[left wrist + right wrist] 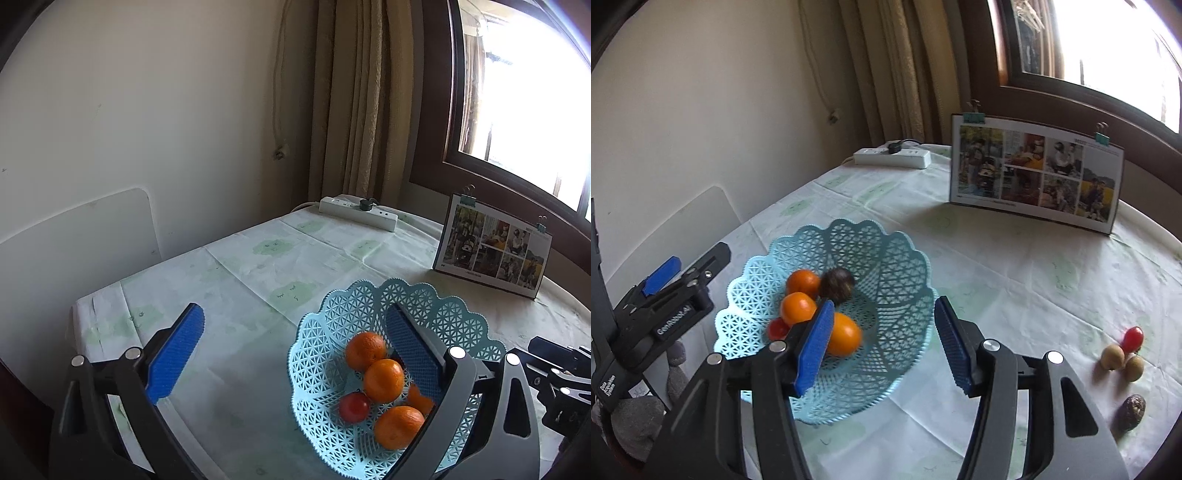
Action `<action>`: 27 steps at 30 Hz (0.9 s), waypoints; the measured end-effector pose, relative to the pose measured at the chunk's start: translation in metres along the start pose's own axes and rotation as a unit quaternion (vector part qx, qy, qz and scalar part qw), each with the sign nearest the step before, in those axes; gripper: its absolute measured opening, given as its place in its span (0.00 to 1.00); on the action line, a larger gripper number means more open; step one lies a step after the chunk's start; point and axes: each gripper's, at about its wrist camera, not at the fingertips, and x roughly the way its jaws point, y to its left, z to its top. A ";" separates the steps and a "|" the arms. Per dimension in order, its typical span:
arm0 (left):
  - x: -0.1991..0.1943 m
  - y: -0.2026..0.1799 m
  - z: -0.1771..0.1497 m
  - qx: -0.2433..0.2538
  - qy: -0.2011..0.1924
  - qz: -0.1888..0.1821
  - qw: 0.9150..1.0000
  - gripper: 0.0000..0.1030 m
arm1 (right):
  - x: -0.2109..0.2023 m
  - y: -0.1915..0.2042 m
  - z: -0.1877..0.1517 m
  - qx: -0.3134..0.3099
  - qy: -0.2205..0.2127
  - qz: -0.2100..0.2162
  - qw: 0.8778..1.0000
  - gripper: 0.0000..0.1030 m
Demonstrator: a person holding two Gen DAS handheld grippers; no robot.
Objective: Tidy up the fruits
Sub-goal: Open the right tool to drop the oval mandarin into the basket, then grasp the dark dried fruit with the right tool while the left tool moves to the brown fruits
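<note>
The right hand-held gripper (884,343) hangs above the near rim of the basket (905,258) with its two ribbed blue pads spread wide and nothing between them; its left pad (814,347) overlaps an orange in the picture, though whether it touches cannot be told. The left hand-held gripper (295,354) is likewise wide open and empty, one pad (175,354) over the bare cloth and the other (413,354) over the basket's interior, in front of the fruit. The basket is pale blue plastic, a shallow bowl of openwork lattice with a scalloped, finely toothed rim, standing on the desk (1015,277), which is covered by a creased, pale green printed cloth. Inside it lie smooth, glossy oranges (799,308), a small red tomato (777,328) and a dull, dark brown round fruit (836,284) with a rough skin. Well apart, on the cloth to the right, sit a second red tomato (1132,338), two small tan-green round fruits (1112,357) just beside it, touching each other, and another wrinkled dark fruit (1132,406) nearer the desk's edge. At the back stand a photo board (1034,173) held by binder clips and a white power strip (894,157), with beige curtains (905,66) and a dark-framed window behind.
</note>
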 end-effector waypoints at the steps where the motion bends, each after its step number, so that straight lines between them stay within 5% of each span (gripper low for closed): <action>1: -0.001 -0.002 0.000 0.002 -0.001 -0.003 1.000 0.97 | -0.001 -0.006 -0.001 0.007 0.001 -0.004 1.000 0.55; 27: -0.019 -0.121 -0.010 0.097 0.005 -0.099 0.990 0.97 | -0.055 -0.168 -0.055 0.129 -0.005 -0.144 0.981 0.55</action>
